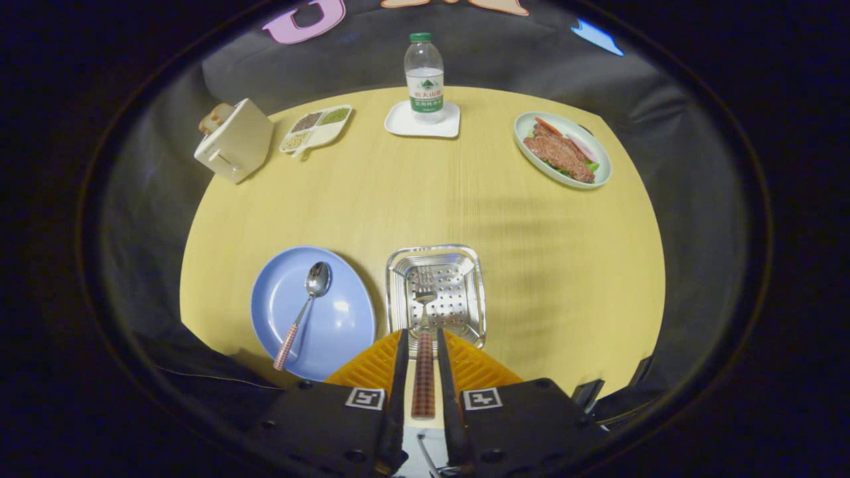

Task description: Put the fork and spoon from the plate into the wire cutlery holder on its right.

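Note:
My gripper (423, 355) is shut on the fork (424, 312) by its checked handle, which lies between the two fingers. The fork's tines point forward and hang over the square, perforated metal cutlery holder (465, 262) just ahead of the fingers. To the left of the holder lies the blue plate (339, 318). On it rests the spoon (302, 312), bowl toward the far side and checked handle slanting back over the plate's near rim.
The round yellow table (425, 199) carries a toaster (234, 141) and a divided snack dish (316, 128) at far left, a water bottle (424, 76) on a white coaster (402, 121) at far middle, and a plate of meat (562, 158) at far right.

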The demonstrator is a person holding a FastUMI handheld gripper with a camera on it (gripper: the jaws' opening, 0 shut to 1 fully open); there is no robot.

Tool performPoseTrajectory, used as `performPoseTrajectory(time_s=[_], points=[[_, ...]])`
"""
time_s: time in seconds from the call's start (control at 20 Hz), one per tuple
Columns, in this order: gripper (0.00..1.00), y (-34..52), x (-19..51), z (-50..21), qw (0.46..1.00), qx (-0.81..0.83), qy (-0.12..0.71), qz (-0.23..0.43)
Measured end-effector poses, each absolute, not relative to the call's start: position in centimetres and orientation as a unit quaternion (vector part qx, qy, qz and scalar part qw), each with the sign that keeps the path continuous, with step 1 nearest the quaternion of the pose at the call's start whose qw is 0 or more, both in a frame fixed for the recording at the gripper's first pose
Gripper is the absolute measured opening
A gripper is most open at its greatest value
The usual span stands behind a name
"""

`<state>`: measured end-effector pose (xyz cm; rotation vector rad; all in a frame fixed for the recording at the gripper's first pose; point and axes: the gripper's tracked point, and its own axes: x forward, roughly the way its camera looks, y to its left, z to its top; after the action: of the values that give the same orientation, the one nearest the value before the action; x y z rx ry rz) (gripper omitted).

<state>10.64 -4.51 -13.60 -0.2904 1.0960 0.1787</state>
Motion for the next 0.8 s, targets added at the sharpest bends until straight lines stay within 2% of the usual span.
performPoseTrajectory(time_s=[0.05,0.25,0.5,0.8], points=[[0.29,-4.3,10.4,-13.3,0.841,-0.132,0.517,0.086],[0.91,-4.0,9.8,-11.6,0.858,-0.123,0.492,0.083],[0.94,-2.0,8.7,-8.5,0.892,-0.099,0.434,0.078],[0.97,0.7,5.9,-7.4,0.94,-0.021,0.338,0.035]])
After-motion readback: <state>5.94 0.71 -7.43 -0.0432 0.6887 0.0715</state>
